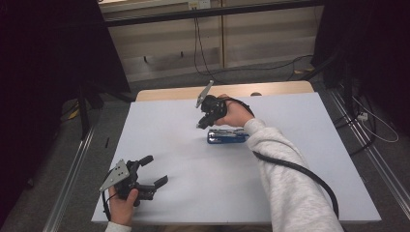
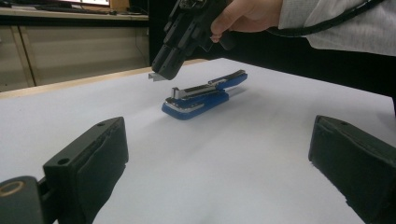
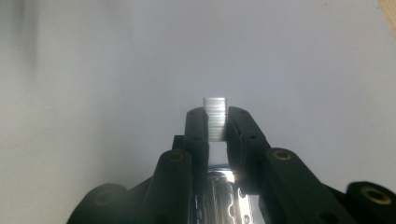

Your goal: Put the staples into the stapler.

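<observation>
One stapler (image 1: 226, 136), two tongs (image 1: 153, 170)

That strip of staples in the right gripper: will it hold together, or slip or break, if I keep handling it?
The staple strip looks thin and ribbed, so it is probably brittle and may snap if squeezed sideways. The right gripper pinches it on smooth metal faces, so it could slip. It looks light, and would likely slide rather than roll on the white table.

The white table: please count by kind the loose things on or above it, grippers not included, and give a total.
Blue stapler, lying open on the white table: 1
Strip of staples, held by the right gripper above the stapler: 1
Total: 2
</observation>
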`<state>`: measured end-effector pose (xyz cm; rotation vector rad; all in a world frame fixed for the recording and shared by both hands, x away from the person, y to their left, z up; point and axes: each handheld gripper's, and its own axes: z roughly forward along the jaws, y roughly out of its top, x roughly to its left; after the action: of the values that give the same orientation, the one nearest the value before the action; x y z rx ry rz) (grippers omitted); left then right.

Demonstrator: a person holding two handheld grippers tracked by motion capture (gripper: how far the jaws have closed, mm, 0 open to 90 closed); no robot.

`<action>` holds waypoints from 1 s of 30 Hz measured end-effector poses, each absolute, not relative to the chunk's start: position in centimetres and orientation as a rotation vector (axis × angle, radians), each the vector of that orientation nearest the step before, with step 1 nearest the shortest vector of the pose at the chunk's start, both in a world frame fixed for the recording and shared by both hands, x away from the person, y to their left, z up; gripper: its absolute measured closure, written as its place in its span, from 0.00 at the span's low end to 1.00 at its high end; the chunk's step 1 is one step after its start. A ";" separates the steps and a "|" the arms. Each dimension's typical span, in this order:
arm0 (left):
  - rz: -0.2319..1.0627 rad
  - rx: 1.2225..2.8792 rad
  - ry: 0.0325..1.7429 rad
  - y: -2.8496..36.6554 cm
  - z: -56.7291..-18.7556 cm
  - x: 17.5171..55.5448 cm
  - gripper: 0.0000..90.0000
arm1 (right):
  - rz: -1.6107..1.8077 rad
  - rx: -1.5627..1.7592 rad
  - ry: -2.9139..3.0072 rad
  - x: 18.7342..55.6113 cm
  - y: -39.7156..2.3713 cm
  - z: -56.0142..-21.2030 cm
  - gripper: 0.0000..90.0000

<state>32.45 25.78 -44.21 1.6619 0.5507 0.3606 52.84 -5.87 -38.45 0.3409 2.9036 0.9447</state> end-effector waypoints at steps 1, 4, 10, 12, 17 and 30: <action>0.372 1.664 0.553 25.8 -44.2 32.4 0.05 | 0.945 0.340 2.905 52.9 -5.9 -38.5 0.87; 0.356 1.649 0.557 25.7 -44.2 32.3 0.05 | 0.942 0.344 2.904 52.9 -6.0 -38.5 0.87; 0.360 1.656 0.554 25.7 -44.2 32.3 0.05 | 0.938 0.335 2.905 52.8 -6.3 -38.4 0.87; 0.365 1.659 0.551 25.7 -44.2 32.3 0.05 | 0.941 0.333 2.907 52.8 -6.5 -38.3 0.87; 0.366 1.665 0.547 25.8 -44.2 32.3 0.05 | 0.931 0.342 2.905 52.8 -7.0 -38.1 0.87; 0.373 1.678 0.548 25.8 -44.2 32.3 0.05 | 0.922 0.342 2.919 52.7 -8.3 -38.3 0.87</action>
<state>32.31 25.79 -44.16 1.6779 0.5485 0.3734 52.74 -8.27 -38.32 0.3423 2.9188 0.9219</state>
